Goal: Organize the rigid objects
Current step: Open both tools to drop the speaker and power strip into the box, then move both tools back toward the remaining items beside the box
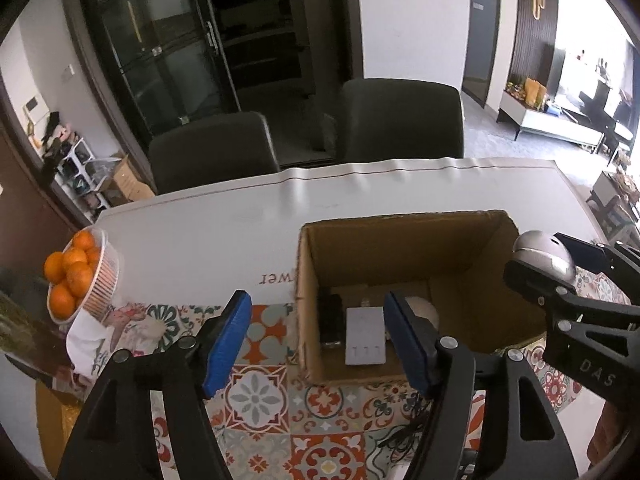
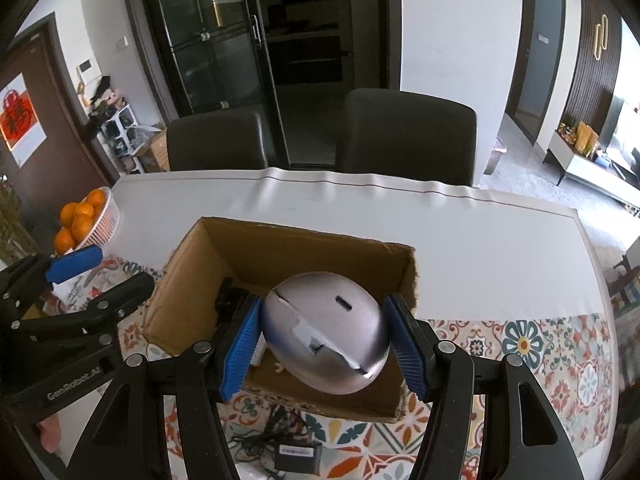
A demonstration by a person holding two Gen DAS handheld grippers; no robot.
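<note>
An open cardboard box (image 1: 400,248) stands on the table. Inside it lie a flat white device (image 1: 365,336), a black object (image 1: 330,320) and a pale round thing (image 1: 424,308). My left gripper (image 1: 315,304) is open with nothing held; its fingers straddle the box's left wall. My right gripper (image 2: 324,304) is shut on a silver computer mouse (image 2: 326,332), which hangs over the box's near right part (image 2: 304,248). From the left wrist view the mouse (image 1: 544,258) shows above the box's right wall.
A white basket of oranges (image 1: 80,276) sits at the table's left edge. A black power adapter (image 2: 298,456) with tangled cable lies on the patterned mat (image 1: 260,396) in front of the box. Two dark chairs (image 2: 408,132) stand behind the white-covered table (image 2: 480,248).
</note>
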